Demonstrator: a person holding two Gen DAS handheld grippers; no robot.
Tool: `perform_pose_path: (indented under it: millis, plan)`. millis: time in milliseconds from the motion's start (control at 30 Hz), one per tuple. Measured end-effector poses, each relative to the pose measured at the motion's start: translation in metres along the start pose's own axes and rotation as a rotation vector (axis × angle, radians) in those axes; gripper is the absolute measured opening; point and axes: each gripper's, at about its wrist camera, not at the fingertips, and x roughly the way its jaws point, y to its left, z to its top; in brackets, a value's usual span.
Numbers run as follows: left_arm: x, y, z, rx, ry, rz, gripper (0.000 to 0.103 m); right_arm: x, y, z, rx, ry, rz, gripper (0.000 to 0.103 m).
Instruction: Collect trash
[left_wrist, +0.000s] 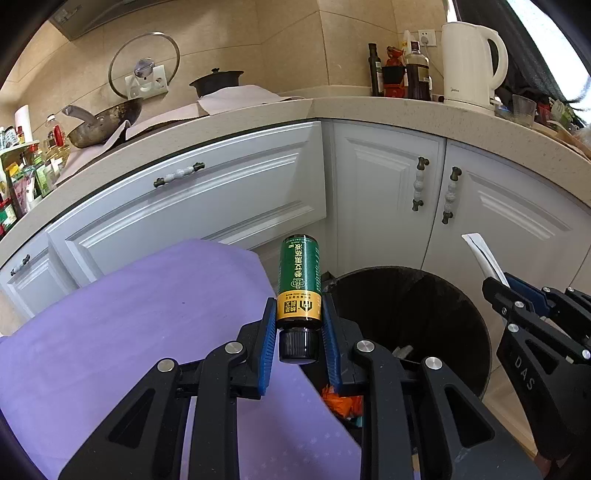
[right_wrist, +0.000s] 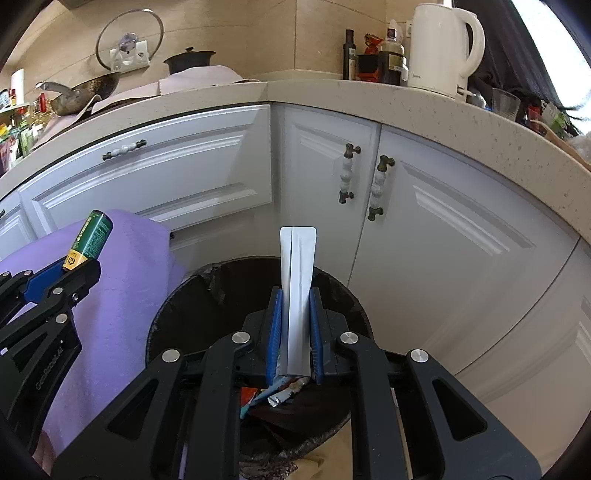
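My left gripper (left_wrist: 299, 325) is shut on a small green and gold bottle (left_wrist: 298, 280) with a black cap, held base outward at the left rim of a black trash bin (left_wrist: 443, 314). The right wrist view shows that same green bottle (right_wrist: 91, 236) at the left. My right gripper (right_wrist: 295, 328) is shut on a flat white paper packet (right_wrist: 297, 273) that sticks up over the bin (right_wrist: 177, 306). Wrappers (right_wrist: 280, 395) lie inside the bin. From the left wrist view the right gripper (left_wrist: 495, 288) sits at the bin's right side.
A purple cloth-covered surface (left_wrist: 129, 332) lies left of the bin. White cabinet doors (left_wrist: 384, 192) stand behind it, under a speckled counter (left_wrist: 424, 110) holding a white kettle (left_wrist: 469, 62), bottles (left_wrist: 417, 74), a wok (left_wrist: 103, 125) and a pot.
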Motion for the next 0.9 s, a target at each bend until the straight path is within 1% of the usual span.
perform_pose_path:
  millis: [167, 233, 300, 367, 467, 567, 833, 900]
  plan:
    - [0.015, -0.008, 0.002, 0.004, 0.001, -0.003, 0.025, 0.012, -0.004, 0.000, 0.013, 0.000, -0.013, 0.017]
    - [0.022, -0.011, 0.002, 0.008, 0.009, -0.009, 0.025, 0.017, -0.007, 0.000, 0.026, 0.004, -0.016, 0.031]
    - [0.027, -0.012, 0.002, 0.012, 0.020, -0.007, 0.029, 0.019, -0.010, -0.002, 0.042, 0.005, -0.025, 0.034]
    - [0.028, -0.012, 0.001, 0.010, 0.023, -0.004, 0.041, 0.020, -0.011, -0.003, 0.049, 0.008, -0.025, 0.034]
    - [0.028, -0.011, 0.001, 0.003, 0.019, -0.003, 0.048, 0.020, -0.012, -0.005, 0.046, 0.011, -0.036, 0.034]
    - [0.028, -0.011, 0.001, -0.001, 0.019, -0.003, 0.052, 0.019, -0.013, -0.007, 0.049, 0.013, -0.037, 0.034]
    - [0.025, -0.010, 0.002, -0.003, 0.010, 0.002, 0.057, 0.012, -0.011, -0.004, 0.045, 0.001, -0.050, 0.036]
    - [0.022, -0.009, 0.003, -0.006, 0.004, 0.004, 0.060, 0.007, -0.011, -0.004, 0.044, -0.011, -0.057, 0.049]
